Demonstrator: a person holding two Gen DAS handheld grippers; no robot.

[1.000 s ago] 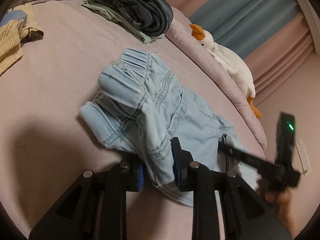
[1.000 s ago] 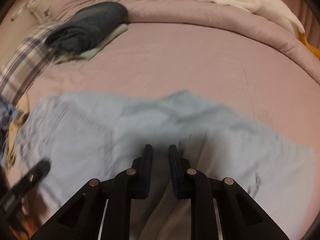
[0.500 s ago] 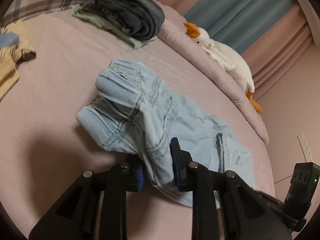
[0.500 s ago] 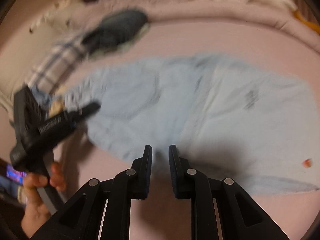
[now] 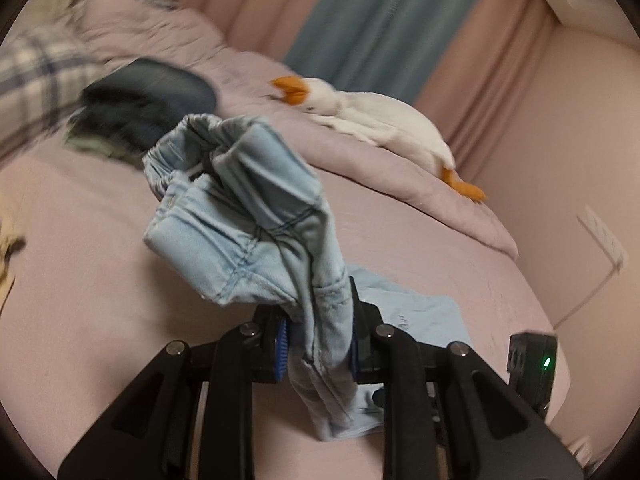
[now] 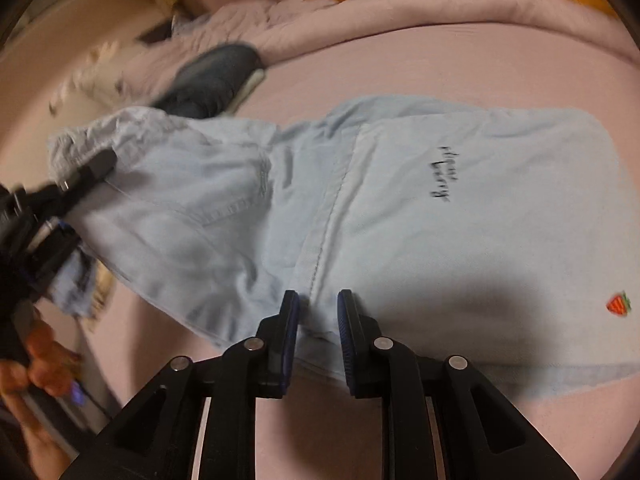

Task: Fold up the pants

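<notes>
Light blue denim pants (image 6: 400, 208) lie spread on the pink bed, with dark lettering and a small strawberry patch. My left gripper (image 5: 318, 336) is shut on the waist end of the pants (image 5: 256, 216) and holds it bunched up above the bed. It also shows in the right wrist view (image 6: 52, 216) at the left, with the person's hand below. My right gripper (image 6: 318, 320) is narrowly open over the near edge of the pants at the centre seam; no cloth shows pinched between its pads.
A folded dark pile of clothes (image 5: 148, 100) sits at the back left on a plaid cover (image 5: 36, 76). A white goose plush (image 5: 372, 120) lies on a rolled pink quilt (image 5: 400, 176) along the wall. The right gripper's body (image 5: 532, 364) shows at lower right.
My left gripper has lifted the waist end of the pants off the bed. My right gripper has moved back to the pants' near edge by the centre seam.
</notes>
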